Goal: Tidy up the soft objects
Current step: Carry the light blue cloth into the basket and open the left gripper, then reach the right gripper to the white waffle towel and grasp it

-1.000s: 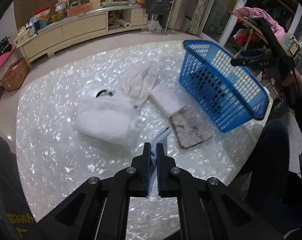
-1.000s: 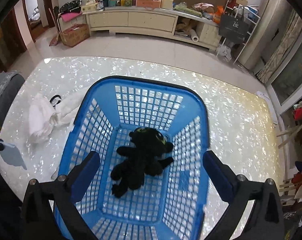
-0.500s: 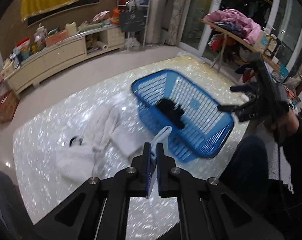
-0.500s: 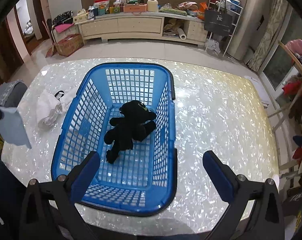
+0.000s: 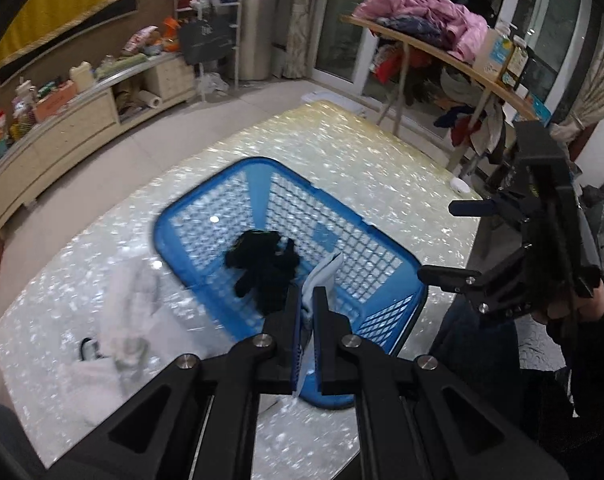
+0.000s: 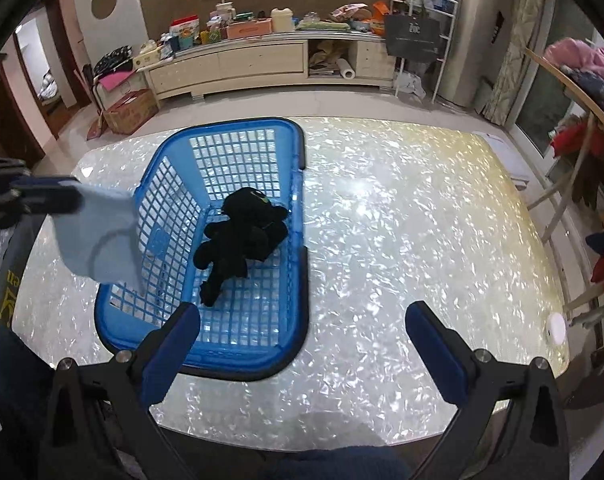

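Observation:
A blue plastic basket (image 5: 382, 316) (image 6: 297, 264) stands on the pearly white table, with a black plush toy (image 5: 263, 266) (image 6: 237, 240) lying in it. My left gripper (image 5: 309, 304) is shut on a light blue cloth (image 5: 322, 276) and holds it above the basket's near edge. In the right wrist view the cloth (image 6: 97, 236) hangs over the basket's left rim. My right gripper (image 6: 302, 332) is open and empty, just in front of the basket; it also shows in the left wrist view (image 5: 458, 240).
White soft items (image 5: 121, 320) lie on the table (image 6: 402, 240) left of the basket. A long cabinet (image 6: 241, 64) with clutter stands behind. A rack with clothes (image 5: 430, 36) stands to the right. A small white disc (image 6: 556, 326) sits near the table's right edge.
My left gripper has carried the light blue cloth from the left of the table to over the basket. My right gripper has pulled back from over the basket toward the table's front edge.

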The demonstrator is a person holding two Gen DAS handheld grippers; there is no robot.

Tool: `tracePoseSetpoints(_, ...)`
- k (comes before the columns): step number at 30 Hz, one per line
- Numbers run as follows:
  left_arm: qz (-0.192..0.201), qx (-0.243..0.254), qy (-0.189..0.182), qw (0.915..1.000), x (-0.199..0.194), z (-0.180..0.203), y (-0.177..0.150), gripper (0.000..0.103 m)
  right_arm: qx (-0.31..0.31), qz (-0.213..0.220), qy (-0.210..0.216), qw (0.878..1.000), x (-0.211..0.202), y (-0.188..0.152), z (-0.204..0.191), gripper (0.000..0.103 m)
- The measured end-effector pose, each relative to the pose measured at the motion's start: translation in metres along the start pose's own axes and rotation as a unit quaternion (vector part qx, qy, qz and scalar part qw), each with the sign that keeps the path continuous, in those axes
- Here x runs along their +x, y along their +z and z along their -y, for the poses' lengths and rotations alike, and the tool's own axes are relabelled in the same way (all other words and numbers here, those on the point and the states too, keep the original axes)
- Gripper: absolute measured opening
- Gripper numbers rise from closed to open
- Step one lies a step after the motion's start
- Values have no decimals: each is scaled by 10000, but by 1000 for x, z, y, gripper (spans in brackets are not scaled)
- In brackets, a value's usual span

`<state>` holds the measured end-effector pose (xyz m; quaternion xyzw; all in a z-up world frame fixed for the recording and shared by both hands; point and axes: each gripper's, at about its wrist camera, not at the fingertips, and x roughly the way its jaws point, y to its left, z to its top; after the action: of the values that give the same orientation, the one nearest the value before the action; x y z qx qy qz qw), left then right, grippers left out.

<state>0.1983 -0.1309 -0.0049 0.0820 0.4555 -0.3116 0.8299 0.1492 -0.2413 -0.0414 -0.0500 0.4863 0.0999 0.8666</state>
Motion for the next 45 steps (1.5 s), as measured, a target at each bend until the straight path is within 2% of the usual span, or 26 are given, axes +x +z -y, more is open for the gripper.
tracePoseSetpoints(7, -355, 138, -334, 9987, 54, 24, 7, 4, 243, -58, 72, 9997, 5, -11, 18, 103)
tracePoseSetpoints(11, -627, 97, -431, 9971, 86, 22, 10, 4, 369, -129, 116, 9992, 12, -15, 26, 103)
tracePoseSetpoints(19, -1268, 79, -331, 9913, 148, 16, 2, 4, 516, -243, 177, 9982, 31, -14, 36, 103)
tracePoseSetpoints(22, -1333, 52, -378, 9903, 152, 12, 3, 4, 530, -238, 186, 9981, 36, -12, 38, 103)
tracePoseSetpoints(26, -1380, 148, -124, 9902, 154, 12, 5, 4, 549, -241, 248, 9979, 40, -11, 37, 103)
tracePoseSetpoints(27, -1418, 127, -73, 9898, 154, 10, 5, 9, 546, -246, 259, 9979, 42, -11, 36, 103)
tracePoseSetpoints(28, -1430, 126, -18, 9896, 154, 10, 4, 24, 546, -249, 284, 9978, 42, -11, 35, 103)
tracePoseSetpoints(30, -1441, 73, 80, 9895, 152, 6, 5, 46, 532, -250, 301, 9978, 43, -10, 33, 103)
tracePoseSetpoints(33, -1204, 234, 283, 9921, 137, 9, 6, 62, 508, -238, 303, 9980, 39, -10, 30, 103)
tracePoseSetpoints(35, -1038, 363, 371, 9932, 125, 13, 5, 64, 484, -209, 294, 9982, 36, -9, 28, 103)
tracePoseSetpoints(38, -865, 388, 389, 9947, 106, 13, 7, 65, 460, -144, 267, 9985, 29, -6, 25, 103)
tracePoseSetpoints(41, -656, 349, 566, 9956, 84, 13, 6, 66, 435, -62, 243, 9987, 20, -3, 18, 103)
tracePoseSetpoints(43, -476, 238, 650, 9965, 64, 11, 1, 78, 392, -5, 241, 9989, 15, 0, 11, 103)
tracePoseSetpoints(45, -362, 94, 783, 9962, 48, 7, -5, 82, 345, 44, 267, 9990, 10, 1, 4, 103)
